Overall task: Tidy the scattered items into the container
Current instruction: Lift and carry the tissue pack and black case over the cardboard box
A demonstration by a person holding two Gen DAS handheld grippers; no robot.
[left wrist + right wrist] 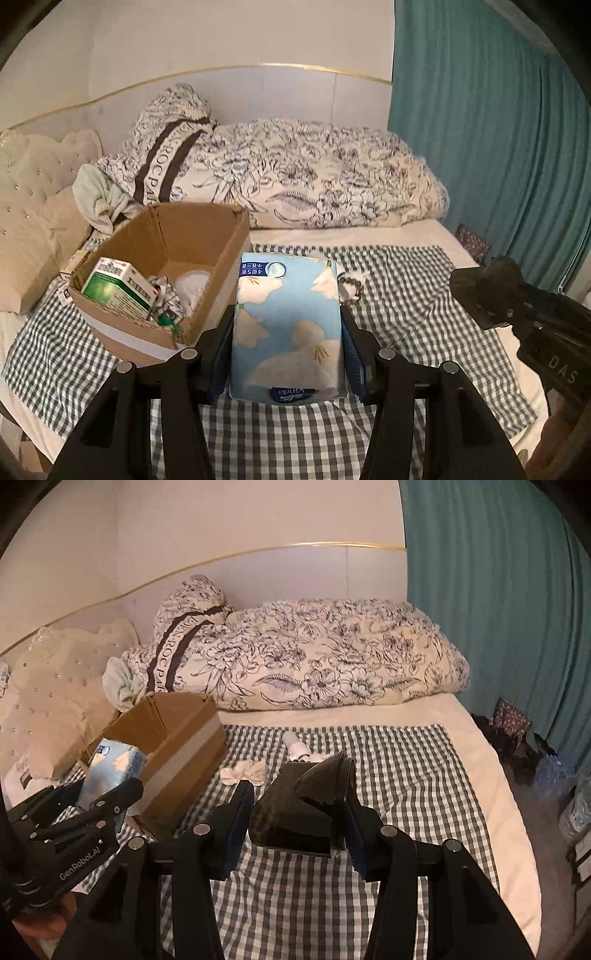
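Tissue pack [286,325] pinched by left gripper [287,332]; right gripper [299,819] clamps black case [295,812].

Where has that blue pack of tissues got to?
The tissue pack is gripped in the left tongs, held above the checked cloth just right of the cardboard box.

Dim, warm indoor light; soft shadows; strong fisheye bending, dark vignetted corners.

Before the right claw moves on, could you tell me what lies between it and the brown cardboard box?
In the right wrist view, a cream fabric bow lies on the checked cloth between the right claw and the cardboard box.
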